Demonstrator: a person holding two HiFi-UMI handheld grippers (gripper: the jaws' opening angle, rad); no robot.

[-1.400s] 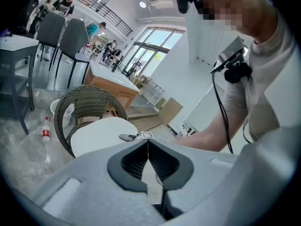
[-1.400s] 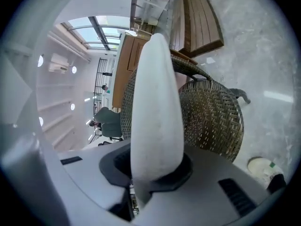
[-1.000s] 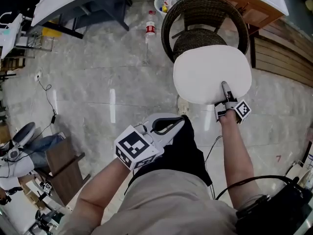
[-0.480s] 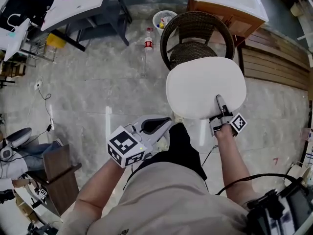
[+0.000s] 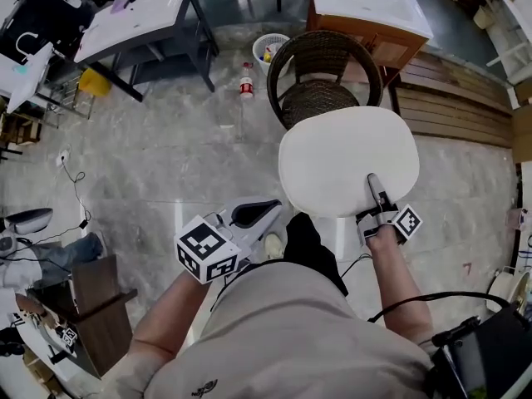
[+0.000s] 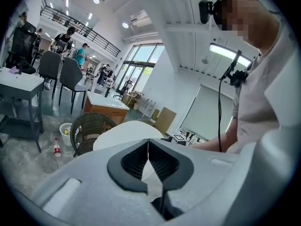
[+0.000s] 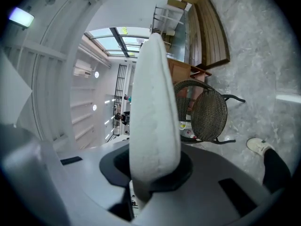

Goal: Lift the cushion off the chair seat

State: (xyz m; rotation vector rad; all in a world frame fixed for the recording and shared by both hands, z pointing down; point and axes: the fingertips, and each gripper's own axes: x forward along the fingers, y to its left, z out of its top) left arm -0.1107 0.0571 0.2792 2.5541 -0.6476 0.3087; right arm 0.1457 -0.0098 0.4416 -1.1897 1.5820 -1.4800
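Note:
The white round cushion [image 5: 345, 158] hangs in the air, clear of the dark wicker chair [image 5: 320, 73] behind it. My right gripper [image 5: 376, 191] is shut on the cushion's near edge; in the right gripper view the cushion [image 7: 153, 109] stands edge-on between the jaws, with the chair [image 7: 204, 112] below and beyond. My left gripper [image 5: 268, 210] floats to the left of the cushion, jaws shut with nothing in them. In the left gripper view the cushion [image 6: 124, 133] and the chair [image 6: 91, 128] show past the shut left gripper [image 6: 148, 147].
A white basket [image 5: 270, 50] and a plastic bottle [image 5: 246, 84] stand on the marble floor beside the chair. A wooden cabinet [image 5: 366, 11] is behind it, and wooden planks [image 5: 453, 102] lie to the right. A grey table [image 5: 137, 19] stands at the far left.
The cushion has risen off the chair seat with my right gripper and come toward me. The left gripper has also risen and shifted slightly left.

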